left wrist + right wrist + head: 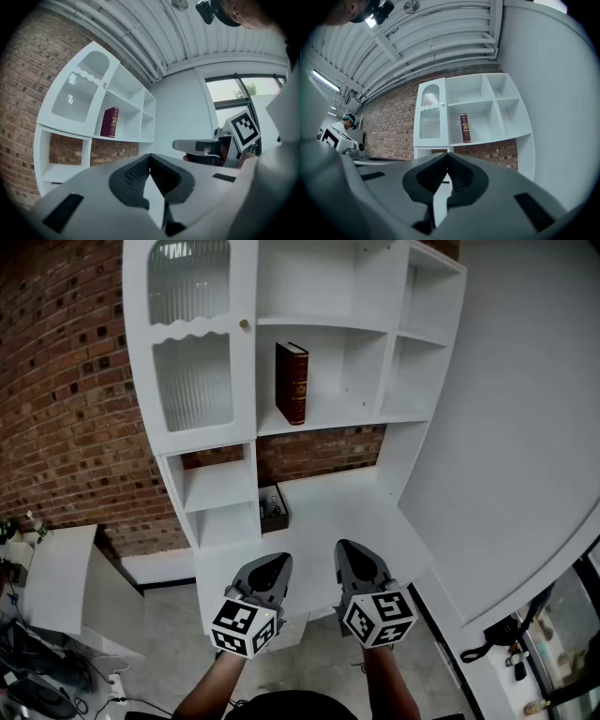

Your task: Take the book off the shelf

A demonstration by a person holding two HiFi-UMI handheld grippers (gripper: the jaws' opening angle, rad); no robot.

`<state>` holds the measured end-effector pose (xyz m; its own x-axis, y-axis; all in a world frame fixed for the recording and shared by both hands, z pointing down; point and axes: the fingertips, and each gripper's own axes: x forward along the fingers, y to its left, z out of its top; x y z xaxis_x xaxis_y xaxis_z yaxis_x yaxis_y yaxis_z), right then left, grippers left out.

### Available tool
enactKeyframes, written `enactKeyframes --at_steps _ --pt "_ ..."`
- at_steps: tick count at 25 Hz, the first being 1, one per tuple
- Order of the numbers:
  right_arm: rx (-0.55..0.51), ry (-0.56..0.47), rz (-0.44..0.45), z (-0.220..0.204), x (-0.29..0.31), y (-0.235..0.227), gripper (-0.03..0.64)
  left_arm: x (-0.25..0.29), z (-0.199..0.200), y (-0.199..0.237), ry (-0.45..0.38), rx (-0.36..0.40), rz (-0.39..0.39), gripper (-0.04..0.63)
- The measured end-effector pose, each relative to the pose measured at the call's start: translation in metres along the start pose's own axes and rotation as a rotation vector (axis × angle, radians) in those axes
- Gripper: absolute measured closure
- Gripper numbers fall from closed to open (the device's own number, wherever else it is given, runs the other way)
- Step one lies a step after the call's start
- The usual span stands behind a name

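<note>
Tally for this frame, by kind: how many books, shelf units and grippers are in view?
Book: 1, dark red, standing upright
Shelf unit: 1, white
Grippers: 2, the left gripper and the right gripper, both shut and empty
Total: 4

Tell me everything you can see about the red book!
The book is dark red, a hardback with gold marks on its spine. It is shut and stands upright all by itself on a white shelf, towards the left of its cubby, with the spine facing out. No other books lean on it. Only the shelf under it touches it.
</note>
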<state>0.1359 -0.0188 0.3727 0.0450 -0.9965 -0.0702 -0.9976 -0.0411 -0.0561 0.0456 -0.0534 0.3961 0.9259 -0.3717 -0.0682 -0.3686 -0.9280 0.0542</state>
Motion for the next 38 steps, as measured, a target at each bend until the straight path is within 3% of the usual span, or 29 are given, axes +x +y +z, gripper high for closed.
enactKeyframes --at_steps 7,21,29,38 --pt "0.034 -0.031 0.008 0.001 -0.015 -0.003 0.598 -0.006 0.001 -0.009 -0.001 -0.018 0.012 0.578" --pt "0.043 0.006 0.024 -0.023 -0.055 -0.023 0.597 -0.009 -0.013 -0.052 0.014 0.003 0.026 0.578" --pt "0.047 0.001 0.04 -0.021 -0.052 -0.022 0.597 -0.016 -0.006 -0.051 -0.005 -0.01 0.046 0.578" --pt "0.042 -0.003 0.022 -0.023 -0.025 -0.022 0.598 -0.01 -0.003 -0.021 -0.032 -0.043 0.061 0.578"
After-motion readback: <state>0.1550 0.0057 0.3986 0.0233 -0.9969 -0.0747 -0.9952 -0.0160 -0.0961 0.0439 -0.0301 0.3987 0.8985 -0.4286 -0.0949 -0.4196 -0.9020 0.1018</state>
